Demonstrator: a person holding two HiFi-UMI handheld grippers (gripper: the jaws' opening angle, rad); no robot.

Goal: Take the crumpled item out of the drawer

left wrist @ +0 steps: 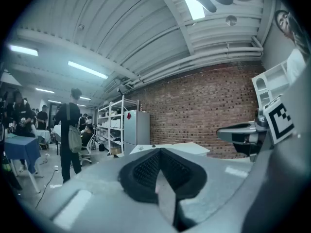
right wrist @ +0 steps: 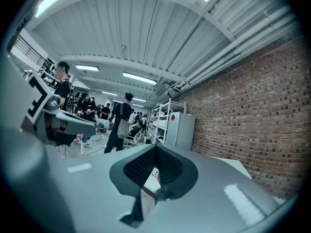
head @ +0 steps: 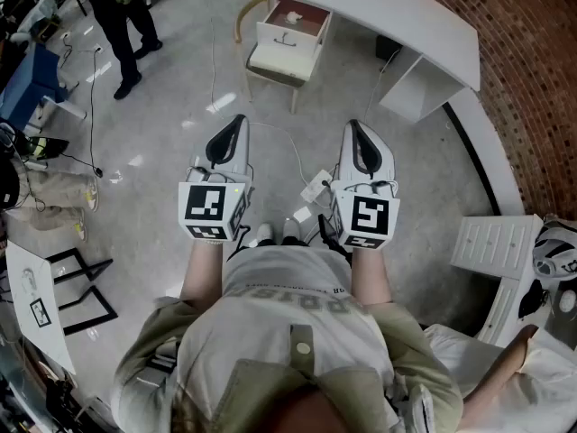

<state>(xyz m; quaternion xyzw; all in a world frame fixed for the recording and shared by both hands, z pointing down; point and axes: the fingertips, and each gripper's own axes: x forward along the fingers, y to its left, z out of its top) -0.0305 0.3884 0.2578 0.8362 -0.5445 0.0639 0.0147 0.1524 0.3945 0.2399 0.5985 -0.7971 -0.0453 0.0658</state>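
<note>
A small white cabinet stands on the floor ahead with its top drawer (head: 290, 23) pulled open. Inside, a small pale item (head: 294, 13) lies on the brown bottom; it is too small to make out. My left gripper (head: 236, 123) and right gripper (head: 353, 126) are held side by side at waist height, well short of the cabinet and pointing toward it. Both are shut with nothing between the jaws. In the left gripper view the left gripper (left wrist: 159, 153) points up at the ceiling and brick wall. The right gripper (right wrist: 155, 148) does the same in its own view.
A long curved white desk (head: 397, 12) runs behind and to the right of the cabinet, against a brick wall (head: 536, 70). A white shelf unit (head: 491, 242) stands at my right. Cables (head: 90, 106) and a power strip (head: 315, 188) lie on the floor. A person (head: 122, 16) stands far left.
</note>
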